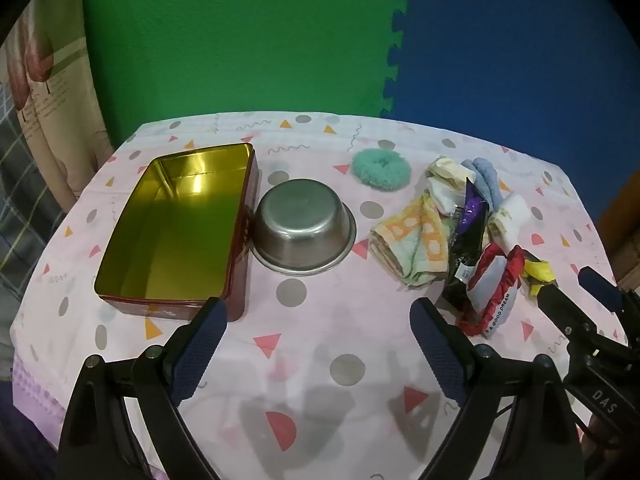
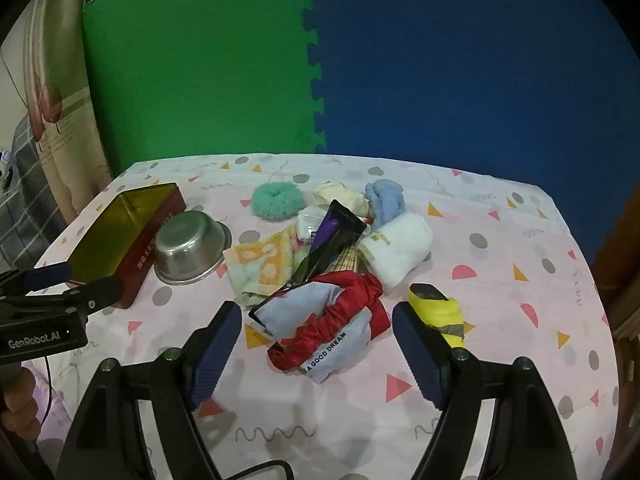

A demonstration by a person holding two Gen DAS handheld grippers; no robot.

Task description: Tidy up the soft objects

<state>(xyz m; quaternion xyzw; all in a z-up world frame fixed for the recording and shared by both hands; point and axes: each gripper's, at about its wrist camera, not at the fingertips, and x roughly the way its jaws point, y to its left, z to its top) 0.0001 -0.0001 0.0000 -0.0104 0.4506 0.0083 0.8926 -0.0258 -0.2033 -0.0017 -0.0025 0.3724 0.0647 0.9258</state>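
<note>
The right tool (image 2: 316, 344) stood wide open and empty over the table (image 2: 500, 280), and the red-and-grey eye mask (image 2: 328, 328) lay straight ahead between its pads, its long axis slanting across the gap. The left tool (image 1: 316, 340), equally spread and empty, was farther from the pile. Beyond lay the open tin box (image 1: 176, 232), the likely destination.

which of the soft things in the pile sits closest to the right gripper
The red and pale blue sleep mask printed "a good dream": it lies at the near edge of the pile, just ahead of the open right gripper, while the towels and scrunchie lie farther back.
</note>
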